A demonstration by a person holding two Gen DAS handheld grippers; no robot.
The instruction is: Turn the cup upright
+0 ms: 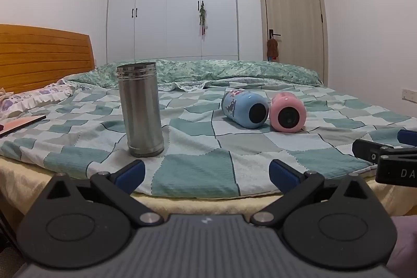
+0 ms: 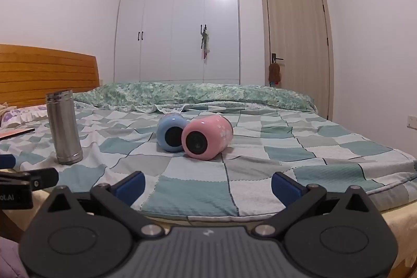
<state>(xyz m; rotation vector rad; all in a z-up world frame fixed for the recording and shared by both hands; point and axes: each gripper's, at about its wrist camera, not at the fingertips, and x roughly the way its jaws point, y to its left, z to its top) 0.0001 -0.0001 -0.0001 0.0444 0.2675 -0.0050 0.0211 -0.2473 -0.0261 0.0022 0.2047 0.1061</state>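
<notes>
Left tool (image 1: 207,173) and right tool (image 2: 208,185) spread wide, gripping nothing; blue cup (image 2: 170,133), pink cup (image 2: 206,138) lying sideways.

Teal, grey and white checked bedspread (image 1: 198,168), green-mottled quilt (image 1: 234,70) behind. Silver steel cup (image 1: 140,108); pale blue cup (image 1: 243,108) with cartoon print, pink cup (image 2: 207,140) with white paw-like marks. Orange wooden headboard (image 1: 44,56), white wardrobe (image 1: 172,4).
</notes>
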